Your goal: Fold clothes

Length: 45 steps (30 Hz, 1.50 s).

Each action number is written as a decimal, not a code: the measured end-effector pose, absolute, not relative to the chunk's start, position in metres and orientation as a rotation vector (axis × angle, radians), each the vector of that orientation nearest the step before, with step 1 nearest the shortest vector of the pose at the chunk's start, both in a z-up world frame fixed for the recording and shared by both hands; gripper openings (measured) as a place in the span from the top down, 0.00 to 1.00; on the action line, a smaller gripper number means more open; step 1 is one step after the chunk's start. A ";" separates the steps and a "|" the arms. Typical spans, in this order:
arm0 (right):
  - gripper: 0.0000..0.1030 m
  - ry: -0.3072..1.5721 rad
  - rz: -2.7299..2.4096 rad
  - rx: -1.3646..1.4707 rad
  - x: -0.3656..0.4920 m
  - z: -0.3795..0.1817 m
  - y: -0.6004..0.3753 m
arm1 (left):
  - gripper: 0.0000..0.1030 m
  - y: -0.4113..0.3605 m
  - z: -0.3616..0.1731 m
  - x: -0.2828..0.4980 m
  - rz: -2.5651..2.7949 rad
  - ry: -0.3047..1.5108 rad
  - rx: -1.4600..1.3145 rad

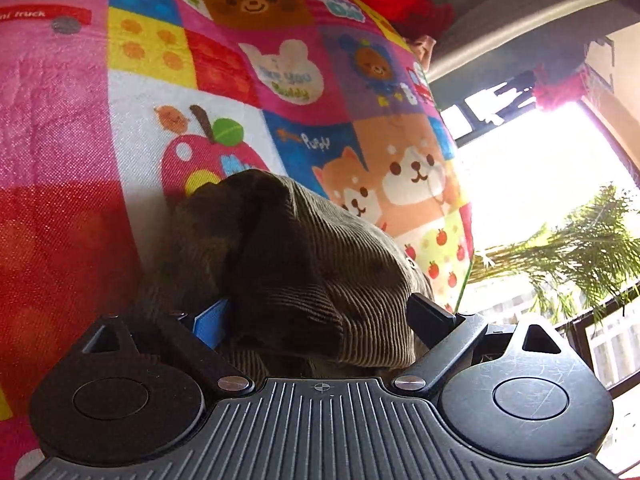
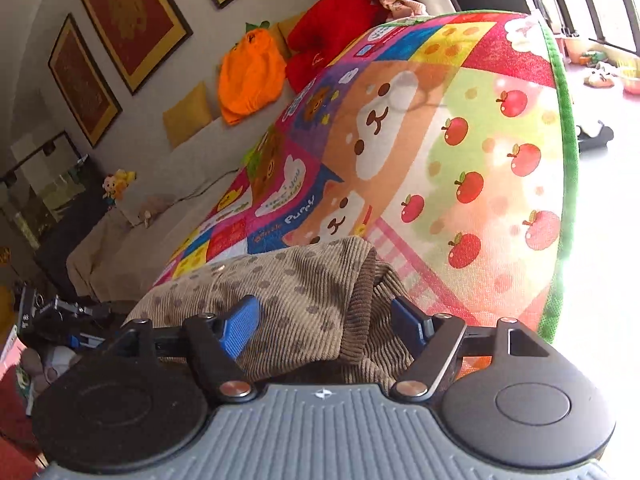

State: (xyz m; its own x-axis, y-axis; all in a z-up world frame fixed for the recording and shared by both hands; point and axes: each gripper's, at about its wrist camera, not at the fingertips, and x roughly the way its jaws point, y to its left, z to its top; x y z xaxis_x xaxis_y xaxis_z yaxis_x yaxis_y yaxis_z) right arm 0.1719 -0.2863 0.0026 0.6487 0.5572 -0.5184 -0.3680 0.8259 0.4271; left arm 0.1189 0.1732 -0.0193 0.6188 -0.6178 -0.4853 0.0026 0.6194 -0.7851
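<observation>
A brown corduroy garment (image 1: 296, 264) with faint dots lies bunched on a colourful cartoon play mat (image 1: 168, 80). My left gripper (image 1: 320, 316) has its fingers spread wide with the thick fold of corduroy filling the gap between them. In the right wrist view the same garment (image 2: 288, 292) fills the space between the fingers of my right gripper (image 2: 324, 320), which also stand wide apart around the cloth. Whether either gripper pinches the cloth cannot be told. The rest of the garment is hidden below both grippers.
The play mat (image 2: 460, 140) has a green edge (image 2: 568, 160) at the right. Beyond it stand a sofa with red (image 2: 340, 24) and orange (image 2: 248, 72) plush cushions, framed pictures on the wall, and a bright window with a plant (image 1: 580, 248).
</observation>
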 end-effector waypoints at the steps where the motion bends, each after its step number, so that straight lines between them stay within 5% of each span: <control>1: 0.28 0.691 0.532 0.299 0.176 -0.002 -0.280 | 0.08 0.168 -0.022 0.124 -0.388 0.842 -0.823; 5: 0.33 0.717 0.523 0.310 0.192 -0.019 -0.257 | 0.11 0.152 -0.021 0.129 -0.328 0.814 -0.747; 9: 0.73 0.698 0.507 0.223 0.194 -0.025 -0.230 | 0.62 0.141 -0.010 0.121 -0.286 0.778 -0.624; 10: 0.85 0.680 0.508 0.197 0.189 -0.021 -0.227 | 0.66 0.137 -0.004 0.114 -0.279 0.750 -0.551; 12: 0.88 0.653 0.517 0.189 0.178 -0.013 -0.229 | 0.80 0.127 0.008 0.096 -0.276 0.697 -0.436; 17: 0.91 0.580 0.549 0.210 0.139 0.012 -0.246 | 0.86 0.127 0.029 0.050 -0.306 0.626 -0.448; 25: 0.91 0.510 0.573 0.224 0.072 0.034 -0.269 | 0.86 0.127 0.057 -0.019 -0.392 0.555 -0.434; 32: 0.90 0.640 0.490 0.199 0.057 -0.016 -0.272 | 0.83 0.124 0.007 -0.025 -0.310 0.702 -0.393; 37: 0.70 0.637 0.445 0.157 0.054 -0.019 -0.280 | 0.63 0.138 0.012 -0.025 -0.294 0.694 -0.388; 39: 0.64 0.587 0.419 0.137 0.053 -0.006 -0.285 | 0.45 0.143 0.031 -0.027 -0.317 0.617 -0.412; 43: 0.54 0.498 0.443 0.138 0.066 0.024 -0.278 | 0.38 0.128 0.062 -0.012 -0.419 0.499 -0.437; 45: 0.46 0.525 0.480 0.114 0.079 0.017 -0.258 | 0.26 0.114 0.067 0.003 -0.477 0.468 -0.444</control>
